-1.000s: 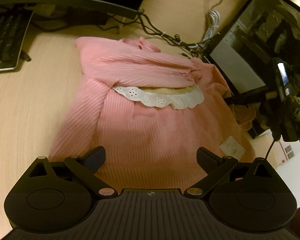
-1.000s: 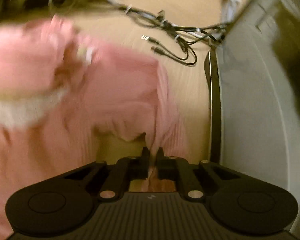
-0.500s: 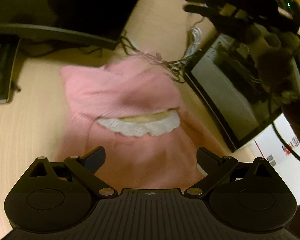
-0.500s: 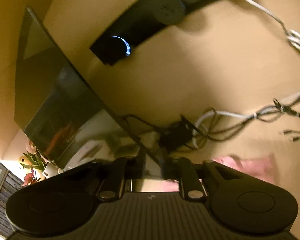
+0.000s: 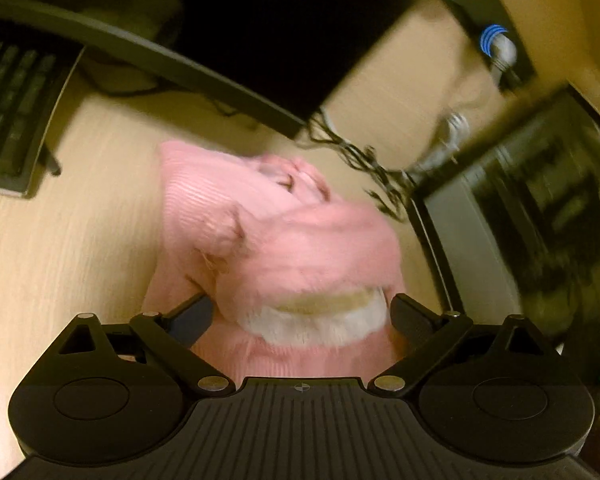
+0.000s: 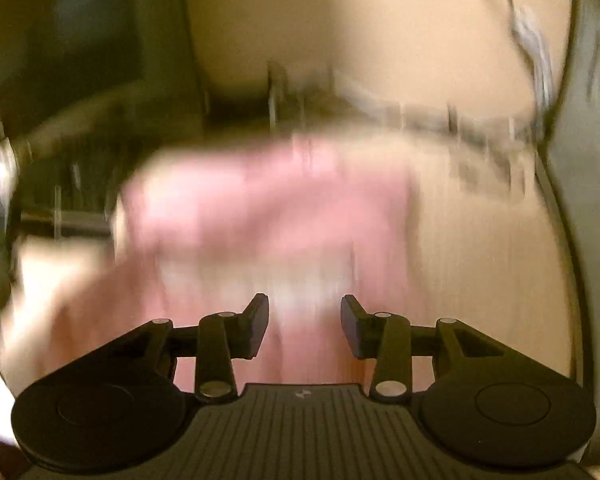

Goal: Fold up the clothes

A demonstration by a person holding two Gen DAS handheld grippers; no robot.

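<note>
desk (image 5: 60, 240) | pink sweater (image 5: 284, 240) ahead of both grippers (blurry) | L (image 5: 300, 316) wide, empty | R (image 6: 304, 320) opening, empty

Heavy blur smears the right wrist view: the pink sweater (image 6: 260, 208) ahead of the right claw (image 6: 304, 326) is a streak, its folds unreadable, and the cables (image 6: 480, 136) beyond are smudges. Its jaws are opening, and whether any cloth lies between them is lost in the smear. On the left view, the left claw (image 5: 300, 320) hides the sweater's near part, the white trim (image 5: 320, 324) is fuzzy, and the keyboard (image 5: 8, 112) is cut off at the left edge.
</note>
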